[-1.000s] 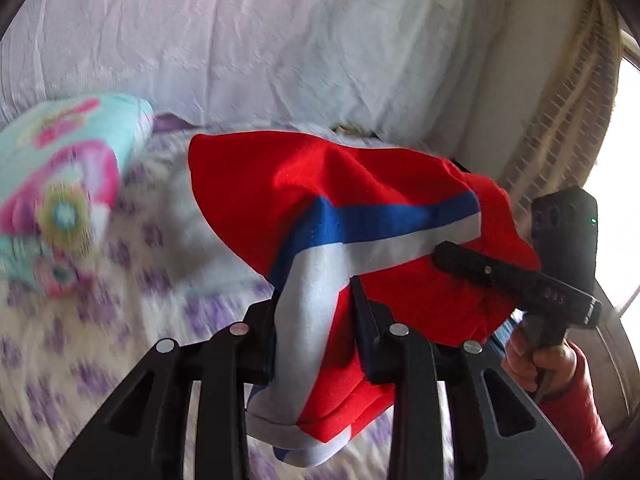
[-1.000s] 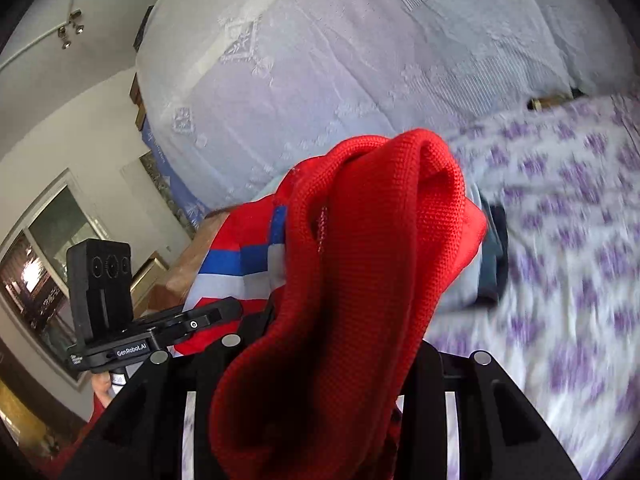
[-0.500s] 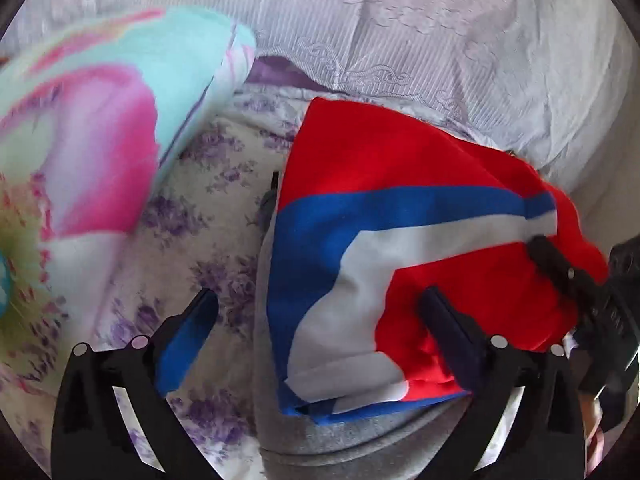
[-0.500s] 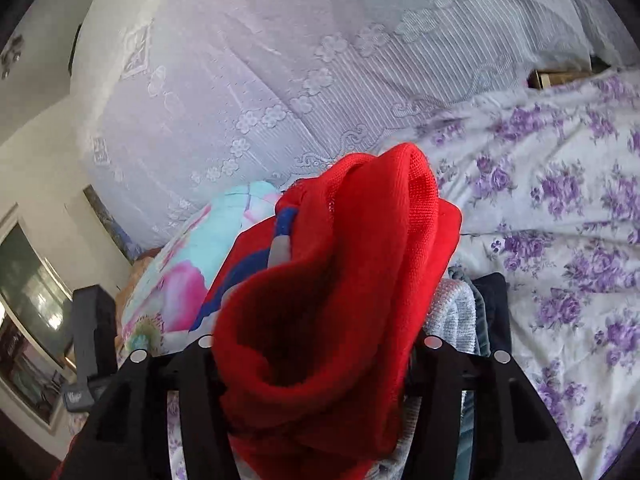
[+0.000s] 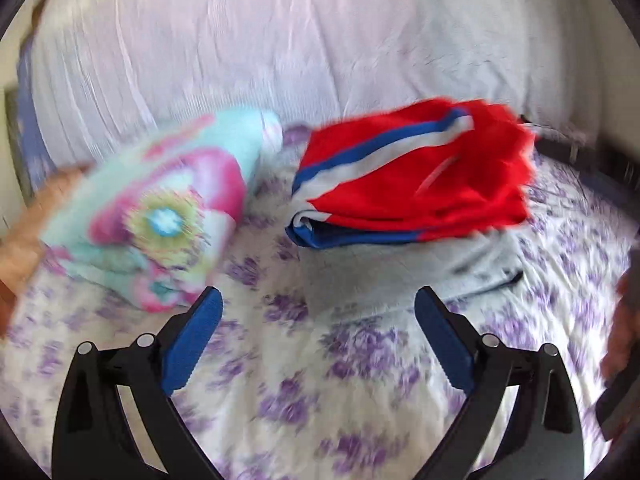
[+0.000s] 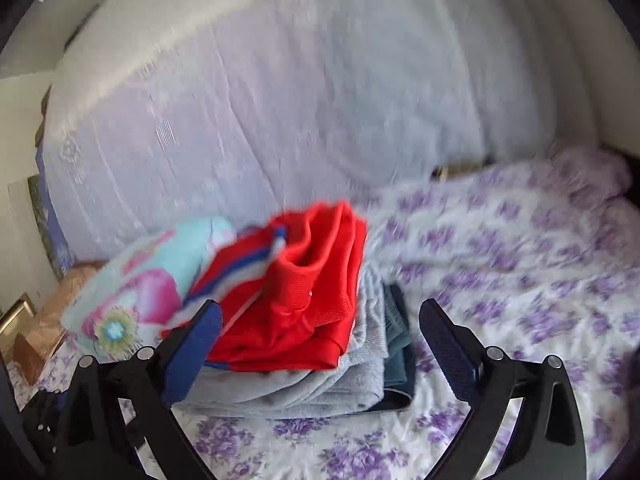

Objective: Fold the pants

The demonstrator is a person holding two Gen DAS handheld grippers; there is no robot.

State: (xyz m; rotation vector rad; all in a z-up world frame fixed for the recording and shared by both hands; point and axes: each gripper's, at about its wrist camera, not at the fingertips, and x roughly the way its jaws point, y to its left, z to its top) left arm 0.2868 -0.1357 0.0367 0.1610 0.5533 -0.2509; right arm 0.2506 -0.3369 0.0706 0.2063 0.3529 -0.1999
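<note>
The folded red pants (image 5: pixel 424 184) with a blue and white stripe lie on top of a stack of folded grey and dark clothes (image 5: pixel 408 272) on the bed. They also show in the right wrist view (image 6: pixel 296 300), on the grey and dark folded pile (image 6: pixel 360 364). My left gripper (image 5: pixel 318 340) is open and empty, a little in front of the stack. My right gripper (image 6: pixel 320 344) is open and empty, close to the stack's near end.
A bright teal and pink pillow (image 5: pixel 160 212) lies left of the stack, also in the right wrist view (image 6: pixel 136 280). The purple-flowered bedsheet (image 5: pixel 320 380) spreads around. A white lace-covered headboard or cushion (image 6: pixel 280 100) rises behind. A hand (image 5: pixel 624 332) is at the right edge.
Both grippers let go of the red pants, which now rest folded on the stack. Both grippers opened and pulled back from it.
</note>
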